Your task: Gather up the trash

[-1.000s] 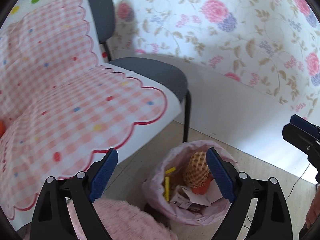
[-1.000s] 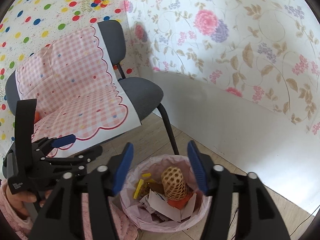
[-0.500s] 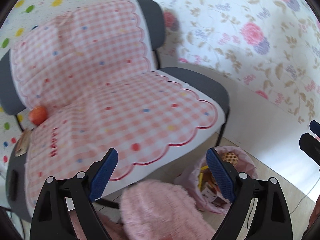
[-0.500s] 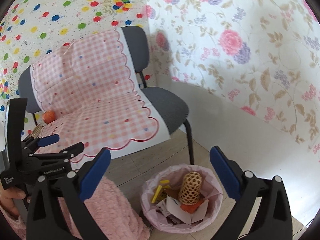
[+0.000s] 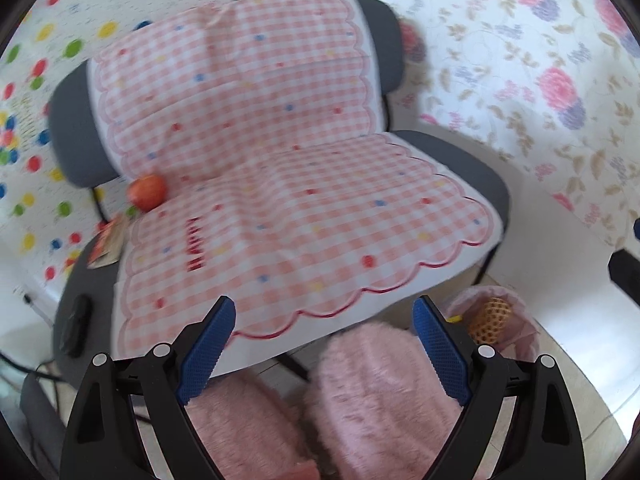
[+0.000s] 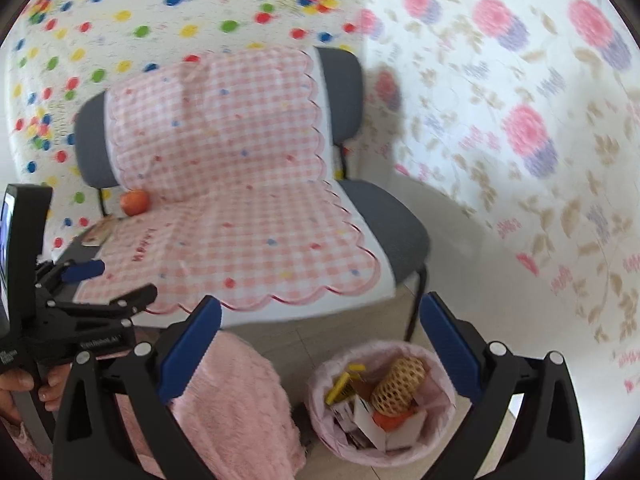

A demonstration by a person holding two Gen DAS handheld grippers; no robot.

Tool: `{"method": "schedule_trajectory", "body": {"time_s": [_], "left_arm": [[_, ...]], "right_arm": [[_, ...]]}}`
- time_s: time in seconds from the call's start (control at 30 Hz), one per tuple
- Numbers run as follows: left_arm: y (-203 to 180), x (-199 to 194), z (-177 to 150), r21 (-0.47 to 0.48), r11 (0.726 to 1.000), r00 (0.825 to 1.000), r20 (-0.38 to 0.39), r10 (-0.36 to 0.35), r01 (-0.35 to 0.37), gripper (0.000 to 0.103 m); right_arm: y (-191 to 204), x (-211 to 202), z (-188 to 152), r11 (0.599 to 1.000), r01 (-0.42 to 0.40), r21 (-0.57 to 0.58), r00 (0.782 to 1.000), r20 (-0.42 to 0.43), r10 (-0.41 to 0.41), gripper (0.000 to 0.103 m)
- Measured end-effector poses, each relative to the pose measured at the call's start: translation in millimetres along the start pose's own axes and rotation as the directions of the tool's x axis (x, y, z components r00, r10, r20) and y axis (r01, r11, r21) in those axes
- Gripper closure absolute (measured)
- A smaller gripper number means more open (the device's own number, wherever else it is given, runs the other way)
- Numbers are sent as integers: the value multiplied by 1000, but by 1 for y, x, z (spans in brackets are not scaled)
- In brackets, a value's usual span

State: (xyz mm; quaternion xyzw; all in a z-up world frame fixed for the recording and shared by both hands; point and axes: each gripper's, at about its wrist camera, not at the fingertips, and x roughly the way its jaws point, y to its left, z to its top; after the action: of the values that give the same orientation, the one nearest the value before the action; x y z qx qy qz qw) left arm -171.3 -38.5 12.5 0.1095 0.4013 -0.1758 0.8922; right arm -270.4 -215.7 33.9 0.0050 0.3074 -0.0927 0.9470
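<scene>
A pink-lined trash bin (image 6: 320, 424) stands on the floor by the chair leg, holding a yellow foam net (image 6: 398, 384), cardboard and yellow scraps; it also shows in the left wrist view (image 5: 524, 328). My right gripper (image 6: 320, 348) is open and empty above the bin. My left gripper (image 5: 324, 344) is open and empty, facing the chair seat; it also shows in the right wrist view (image 6: 108, 280). On the seat's far left lie a small wrapper (image 5: 108, 242), an orange-red fruit (image 5: 147, 193) and a black object (image 5: 74, 328).
Two grey chairs stand side by side under a pink checked cloth (image 5: 304, 208) against papered walls. The person's pink fluffy knees (image 5: 380, 392) are below the grippers. A cable lies at the left floor edge (image 5: 28, 300).
Both grippers have swung up and left, from the bin toward the chair seat. The right gripper's jaws have opened wider. The fruit, wrapper and black object came into view.
</scene>
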Motion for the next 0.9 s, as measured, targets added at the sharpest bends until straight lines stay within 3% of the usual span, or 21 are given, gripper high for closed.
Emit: {"method": "schedule_trajectory", "body": {"time_s": [0.17,0.37,0.9], "left_arm": [[38,-17,-7,-75,992,995,14,102,-100,13],[70,-33,-14,-145,975,985,13,171,-168,13],[90,-44,-16,-189,963,980,27,200,-191,13]], "right_arm": [[27,7,15,996,-72,-43,997,22,73,6],[44,22,25,989,-123,-76,992,3,124,6],[62,34,30,984,-155,-86,988,-20,154,6]]}}
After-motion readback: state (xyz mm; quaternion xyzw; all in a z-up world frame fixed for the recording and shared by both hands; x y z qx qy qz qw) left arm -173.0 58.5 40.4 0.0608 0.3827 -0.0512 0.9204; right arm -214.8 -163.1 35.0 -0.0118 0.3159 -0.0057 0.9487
